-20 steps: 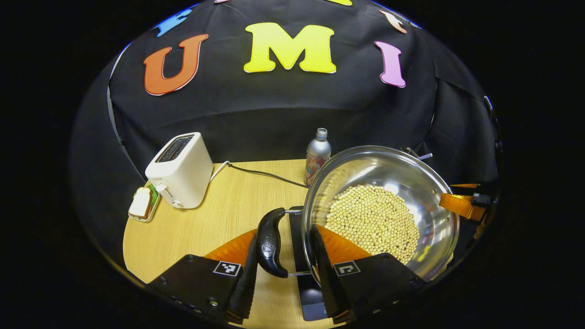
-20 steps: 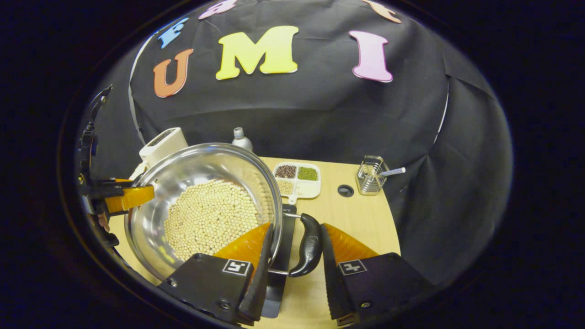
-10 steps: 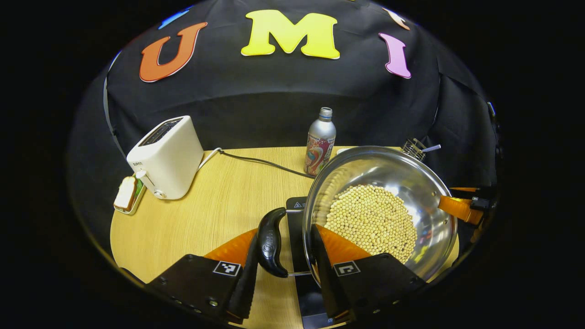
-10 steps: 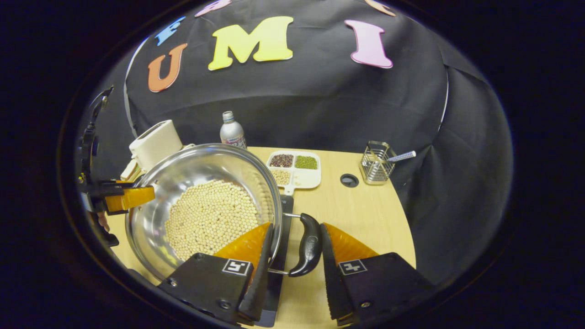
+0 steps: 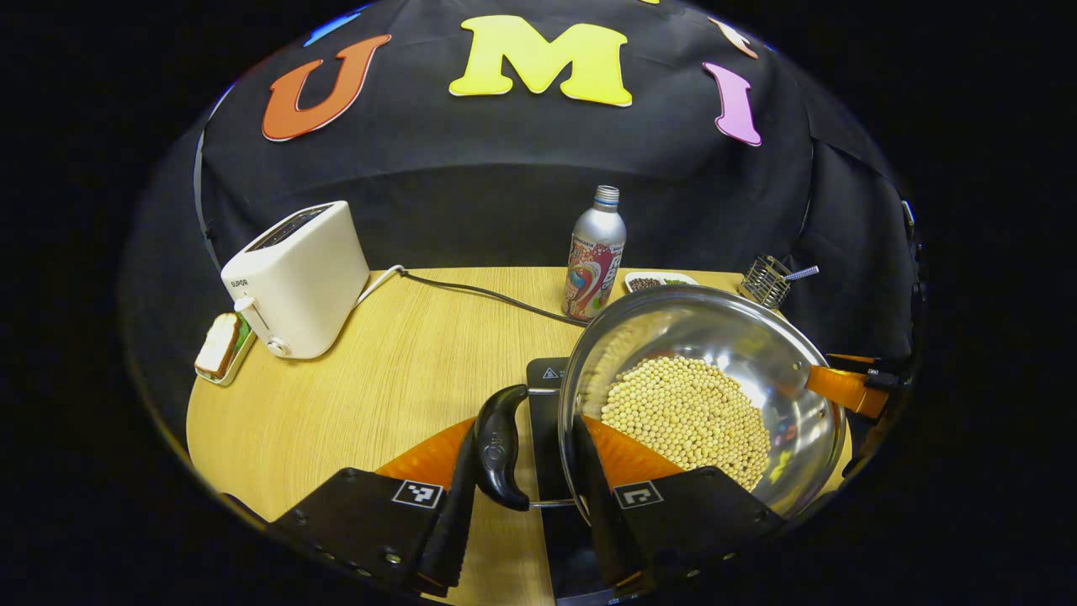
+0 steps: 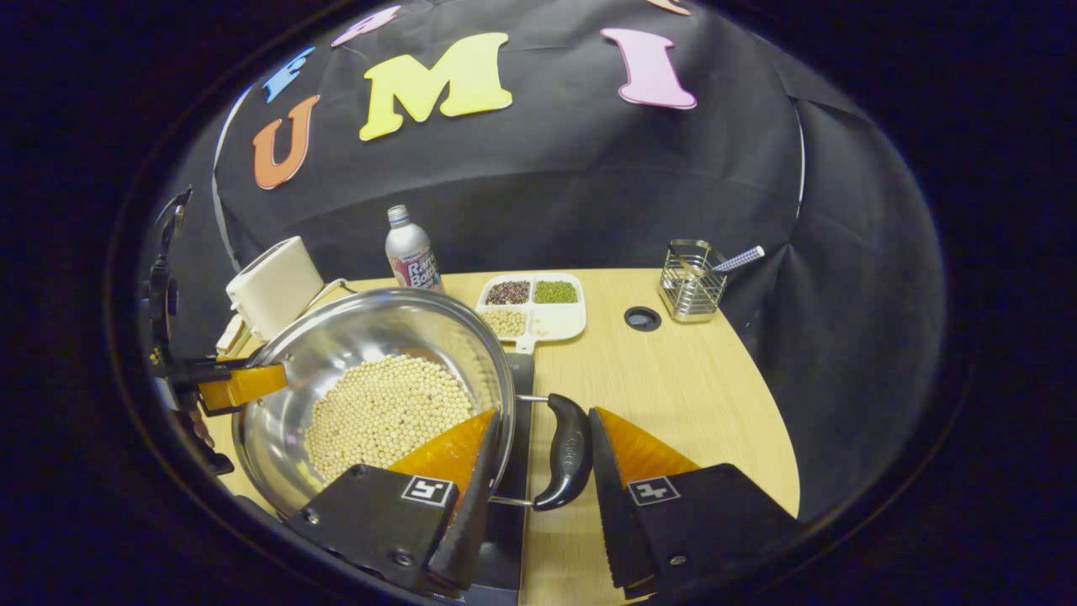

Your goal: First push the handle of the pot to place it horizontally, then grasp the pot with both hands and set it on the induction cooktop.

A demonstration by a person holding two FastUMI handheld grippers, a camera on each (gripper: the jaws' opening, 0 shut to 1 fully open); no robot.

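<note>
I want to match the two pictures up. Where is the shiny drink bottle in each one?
Left gripper view: the bottle stands at the table's back, just above the pot's rim, middle of the picture.
Right gripper view: the bottle is upper left of middle, between the toaster and the bean tray.
Shared landmark: the pot of beans sits right in front of it.

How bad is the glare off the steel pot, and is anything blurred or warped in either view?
Left gripper view: the shiny steel pot shows soft highlights and coloured reflections on its inner wall, not blown out; the pale round beans stay sharp. Right gripper view: similar mild sheen on the pot's wall. Both views: fisheye bends the wooden table's edge; no motion blur.
</note>
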